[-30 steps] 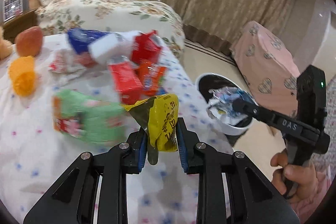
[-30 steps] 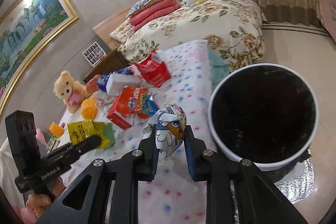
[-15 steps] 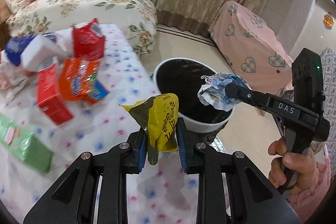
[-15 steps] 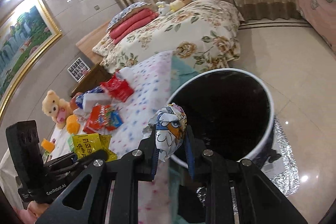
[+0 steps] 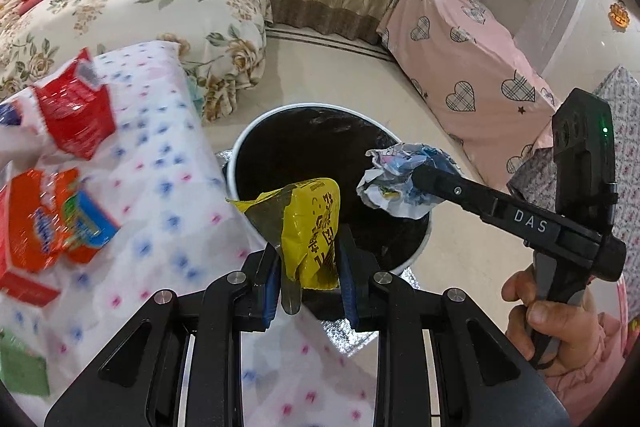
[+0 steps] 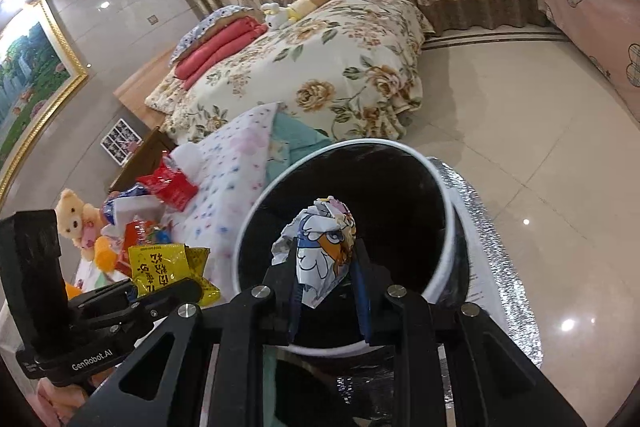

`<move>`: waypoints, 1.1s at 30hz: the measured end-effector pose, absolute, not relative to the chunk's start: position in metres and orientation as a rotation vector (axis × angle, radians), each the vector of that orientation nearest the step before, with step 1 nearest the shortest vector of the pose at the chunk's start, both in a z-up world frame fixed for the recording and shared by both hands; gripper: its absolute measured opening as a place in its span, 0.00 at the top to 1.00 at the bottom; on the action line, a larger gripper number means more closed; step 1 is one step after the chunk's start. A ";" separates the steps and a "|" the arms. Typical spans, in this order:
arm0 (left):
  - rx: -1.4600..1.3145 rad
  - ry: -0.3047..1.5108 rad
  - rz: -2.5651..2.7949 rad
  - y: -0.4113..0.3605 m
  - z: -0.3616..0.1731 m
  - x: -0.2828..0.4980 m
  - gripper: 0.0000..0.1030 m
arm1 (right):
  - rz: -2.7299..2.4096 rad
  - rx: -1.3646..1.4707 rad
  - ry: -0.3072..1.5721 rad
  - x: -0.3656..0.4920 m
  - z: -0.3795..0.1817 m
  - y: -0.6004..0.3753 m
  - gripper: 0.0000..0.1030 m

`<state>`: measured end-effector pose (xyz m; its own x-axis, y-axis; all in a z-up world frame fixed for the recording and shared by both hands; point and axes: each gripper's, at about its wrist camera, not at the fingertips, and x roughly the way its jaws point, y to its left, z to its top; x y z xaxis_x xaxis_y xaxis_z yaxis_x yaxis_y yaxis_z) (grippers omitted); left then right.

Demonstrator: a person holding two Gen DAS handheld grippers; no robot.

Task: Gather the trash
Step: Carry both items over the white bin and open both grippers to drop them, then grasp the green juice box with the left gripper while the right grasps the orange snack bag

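My left gripper (image 5: 308, 261) is shut on a yellow snack wrapper (image 5: 310, 227), held at the near rim of a white-rimmed black trash bin (image 5: 256, 123). My right gripper (image 6: 326, 269) is shut on a crumpled white and blue cartoon wrapper (image 6: 324, 251), held over the bin's opening (image 6: 448, 211). In the left wrist view the right gripper (image 5: 416, 179) holds that crumpled wrapper (image 5: 394, 179) over the bin's right side. The right wrist view shows the left gripper (image 6: 160, 297) with the yellow wrapper (image 6: 164, 265) just left of the bin.
A dotted white cloth (image 5: 168, 155) carries red (image 5: 72, 115) and orange (image 5: 44, 219) packets, left of the bin. A floral bed (image 6: 320, 67) lies behind. A pink heart-patterned cover (image 5: 460, 67) is at right. Silver foil (image 6: 492, 239) lies under the bin on tile floor.
Both grippers have swung from over the cloth toward the bin. The crumpled wrapper is now over the bin's opening and the yellow wrapper is at its near rim.
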<state>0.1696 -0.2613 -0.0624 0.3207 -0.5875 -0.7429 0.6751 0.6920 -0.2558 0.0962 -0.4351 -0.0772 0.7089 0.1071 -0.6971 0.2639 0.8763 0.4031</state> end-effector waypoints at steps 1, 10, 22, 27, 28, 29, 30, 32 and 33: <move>0.114 0.928 -0.834 -0.266 -0.063 0.171 0.77 | -0.094 0.512 0.789 0.097 -0.078 -0.438 0.78; 0.137 0.956 -0.835 -0.284 -0.072 0.178 0.70 | -0.106 0.505 0.810 0.106 -0.079 -0.447 0.73; 0.084 0.955 -0.812 -0.260 -0.071 0.169 0.42 | -0.120 0.553 0.776 0.099 -0.072 -0.450 0.33; 0.074 0.879 -0.725 -0.230 -0.061 0.146 0.25 | -0.104 0.543 0.763 0.093 -0.068 -0.430 0.22; 0.072 0.856 -0.695 -0.221 -0.058 0.140 0.25 | -0.100 0.538 0.761 0.091 -0.067 -0.424 0.22; 0.065 0.847 -0.680 -0.213 -0.057 0.137 0.24 | -0.091 0.534 0.761 0.090 -0.068 -0.418 0.21; 0.051 0.848 -0.671 -0.203 -0.057 0.135 0.24 | -0.081 0.533 0.762 0.089 -0.068 -0.412 0.21; 0.015 0.856 -0.645 -0.186 -0.057 0.133 0.23 | -0.062 0.527 0.769 0.090 -0.069 -0.401 0.21; 0.003 0.857 -0.635 -0.181 -0.057 0.133 0.23 | -0.051 0.523 0.772 0.090 -0.069 -0.395 0.21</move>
<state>0.1330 -0.1807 -0.0574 0.4832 -0.5202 -0.7042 0.5222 0.8168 -0.2451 0.0905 -0.3946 -0.0688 0.7220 0.1434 -0.6769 0.2318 0.8716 0.4319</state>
